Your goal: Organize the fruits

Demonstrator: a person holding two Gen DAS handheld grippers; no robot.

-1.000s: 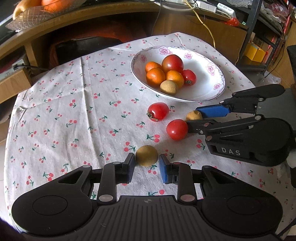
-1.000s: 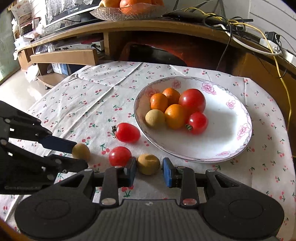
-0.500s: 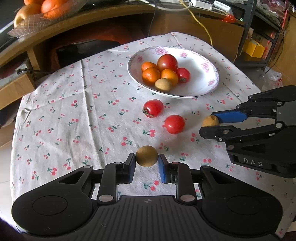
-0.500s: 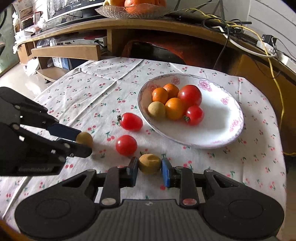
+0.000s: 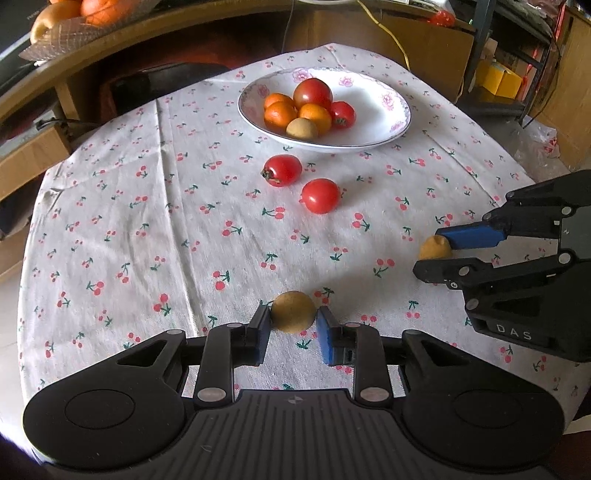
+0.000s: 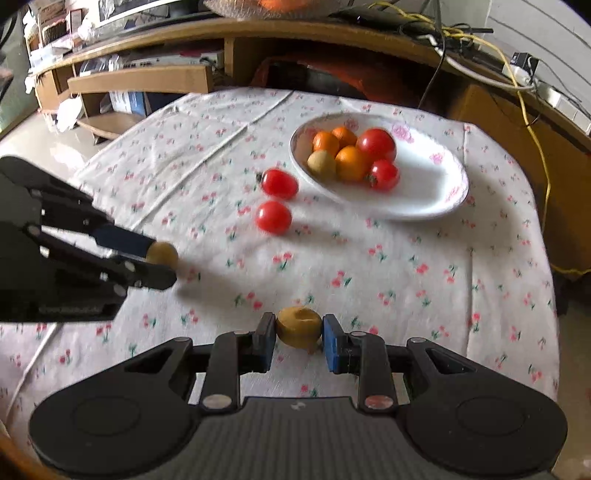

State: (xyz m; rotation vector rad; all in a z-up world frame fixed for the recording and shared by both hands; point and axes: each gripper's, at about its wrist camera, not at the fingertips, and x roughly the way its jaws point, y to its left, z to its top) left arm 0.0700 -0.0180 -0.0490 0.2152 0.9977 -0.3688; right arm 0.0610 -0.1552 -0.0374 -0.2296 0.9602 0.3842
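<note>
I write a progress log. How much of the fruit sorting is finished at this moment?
Done: six fruits lie in the plate. In hand: the left hand-held gripper and right hand-held gripper each grip a brown fruit. Left: two tomatoes lie on the tablecloth.

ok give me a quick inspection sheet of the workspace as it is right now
surface: cherry-print tablecloth covering the table
job's things: white floral plate holding three oranges, two tomatoes and one brown fruit; two loose tomatoes on the cloth beside the plate
clutter: nothing seen on the cloth
grippers: left gripper shut on a brown fruit; right gripper shut on a second brown fruit
cables: yellow cable and dark cables behind the table
surroundings: wooden shelf unit with a glass fruit bowl on top
</note>
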